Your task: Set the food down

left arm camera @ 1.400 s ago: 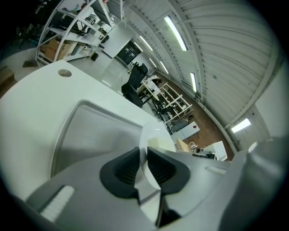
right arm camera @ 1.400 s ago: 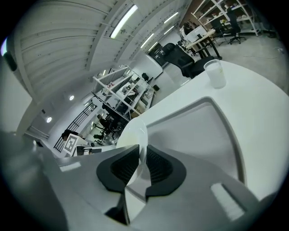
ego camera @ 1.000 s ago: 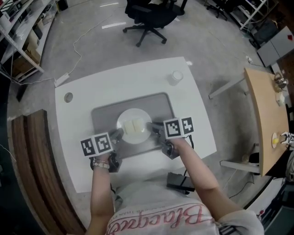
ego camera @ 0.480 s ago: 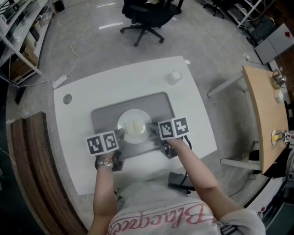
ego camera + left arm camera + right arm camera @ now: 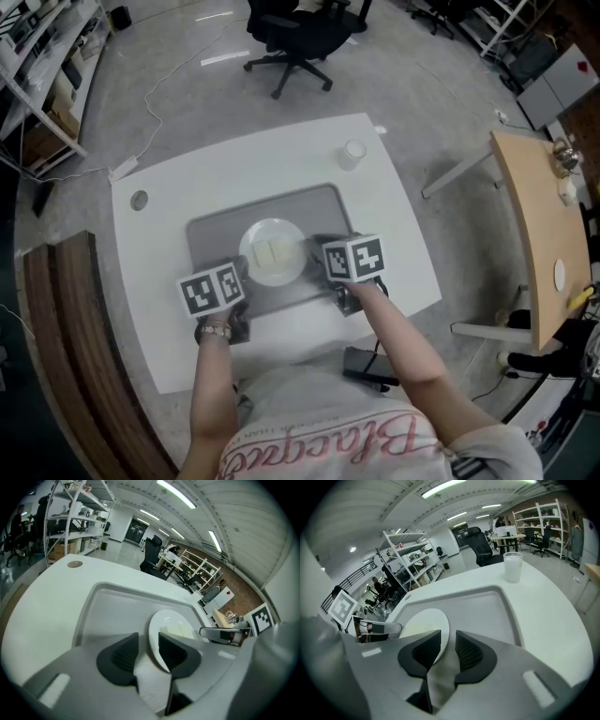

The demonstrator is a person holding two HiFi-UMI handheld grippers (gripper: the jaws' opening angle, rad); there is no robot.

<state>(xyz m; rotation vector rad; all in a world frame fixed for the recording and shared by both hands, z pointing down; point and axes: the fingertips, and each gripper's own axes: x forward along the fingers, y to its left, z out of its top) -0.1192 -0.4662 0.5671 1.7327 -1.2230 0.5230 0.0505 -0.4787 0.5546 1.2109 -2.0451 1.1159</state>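
Note:
A white plate (image 5: 272, 267) with pale food slices (image 5: 275, 251) lies flat on the grey tray (image 5: 211, 234). My left gripper (image 5: 242, 274) is at the plate's left rim and my right gripper (image 5: 314, 258) at its right rim. In the left gripper view the jaws of the left gripper (image 5: 146, 651) have just been opening; the plate (image 5: 171, 620) has its rim in the gap, with no pad pressing on it. In the right gripper view the right gripper (image 5: 447, 651) has likewise just been opening, and the rim of the plate (image 5: 422, 623) stands loose between its jaws.
The tray lies mid-way on a white table (image 5: 187, 178). A translucent cup (image 5: 352, 153) stands at the table's far right, also in the right gripper view as the cup (image 5: 513, 566). An office chair (image 5: 300, 28) is beyond the table; a wooden table (image 5: 534, 216) stands right.
Both marker cubes have rolled a little and both pairs of jaws have spread off the plate's rim. The plate has stayed in place on the tray.

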